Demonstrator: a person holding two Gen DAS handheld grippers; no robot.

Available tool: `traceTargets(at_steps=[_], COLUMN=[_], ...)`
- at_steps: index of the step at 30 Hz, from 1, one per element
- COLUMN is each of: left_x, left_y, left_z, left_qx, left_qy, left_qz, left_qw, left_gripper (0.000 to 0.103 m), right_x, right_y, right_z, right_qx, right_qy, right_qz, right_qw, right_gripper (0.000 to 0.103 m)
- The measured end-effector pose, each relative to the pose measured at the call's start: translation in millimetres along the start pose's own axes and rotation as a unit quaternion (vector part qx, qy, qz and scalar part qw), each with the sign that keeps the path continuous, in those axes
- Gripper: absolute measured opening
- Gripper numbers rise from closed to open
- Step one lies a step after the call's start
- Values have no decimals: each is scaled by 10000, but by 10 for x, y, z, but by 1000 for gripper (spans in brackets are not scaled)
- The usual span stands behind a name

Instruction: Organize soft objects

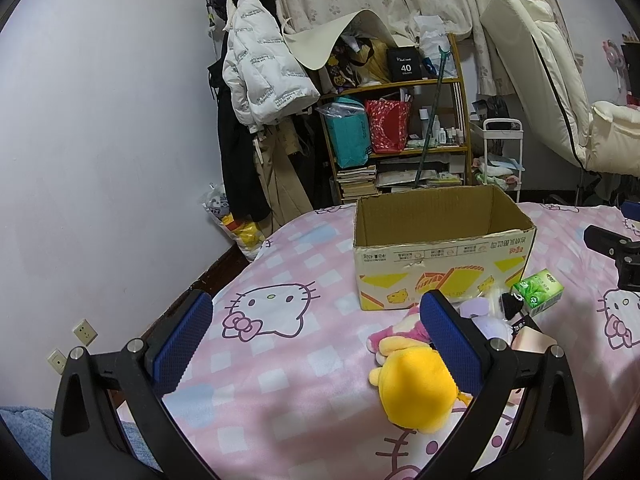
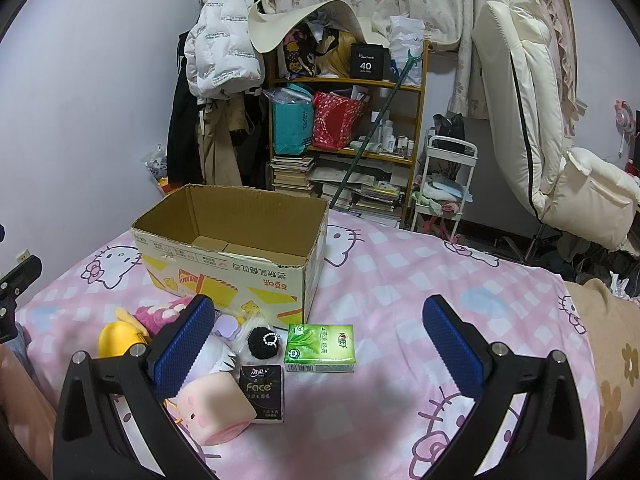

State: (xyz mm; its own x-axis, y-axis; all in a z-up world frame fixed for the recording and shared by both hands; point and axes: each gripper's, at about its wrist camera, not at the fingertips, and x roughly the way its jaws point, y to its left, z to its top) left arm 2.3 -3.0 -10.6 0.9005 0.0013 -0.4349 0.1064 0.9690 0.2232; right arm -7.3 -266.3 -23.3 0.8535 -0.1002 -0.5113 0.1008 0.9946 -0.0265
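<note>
An open cardboard box (image 1: 444,256) (image 2: 232,264) stands empty on the pink cartoon-cat bedspread. In front of it lie a yellow plush (image 1: 416,392) (image 2: 118,338), a pink plush (image 1: 396,330) (image 2: 160,314), a lilac toy (image 1: 482,312) (image 2: 226,326), a black pompom (image 1: 512,304) (image 2: 264,344), a green tissue pack (image 1: 538,290) (image 2: 320,348), a black "Face" tissue pack (image 2: 262,386) and a pink pig squishy (image 2: 216,408). My left gripper (image 1: 316,344) hovers open, left of the yellow plush. My right gripper (image 2: 316,344) hovers open above the tissue packs, holding nothing.
A cluttered wooden shelf (image 1: 400,128) (image 2: 348,128), hanging coats (image 1: 260,80), a white cart (image 2: 444,184) and a cream recliner (image 2: 540,128) stand beyond the bed. The lilac wall (image 1: 100,140) is close on the left. The right gripper's body (image 1: 616,252) shows at the left view's edge.
</note>
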Motion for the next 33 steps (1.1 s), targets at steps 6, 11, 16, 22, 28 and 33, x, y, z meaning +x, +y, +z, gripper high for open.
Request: traceTargets(at_steps=[6,11,16,22,28,33], left_x=[3,6,83,206,319,430], left_y=[-2,-5,-16,-15,-162,-341], left_z=[-14,-15,-36,7,-3,-23], left_qx=[3,13,39,29,308,580], left_qy=[8,20,188,496,801,1138], left_qz=[-3,-4,-50,-233,-463,-742], left_qw=[10000,10000,9998,9985,9952,9890], left_gripper=[102,102,102,102,102,102], right_x=[-18,-6,79,101,117,177], right_y=[26,29,37,62,120,106], right_z=[5,-18,-54,-42,23,96], right_qx=[0,-4,16,-27,-21,169], right_qy=[7,16,220,366,521,724], right_qz=[-8,-9,4,87,272,415], right_qw=[10000,10000,9998,9993,9983,9964], right_gripper=[103,103,103,103,103,103])
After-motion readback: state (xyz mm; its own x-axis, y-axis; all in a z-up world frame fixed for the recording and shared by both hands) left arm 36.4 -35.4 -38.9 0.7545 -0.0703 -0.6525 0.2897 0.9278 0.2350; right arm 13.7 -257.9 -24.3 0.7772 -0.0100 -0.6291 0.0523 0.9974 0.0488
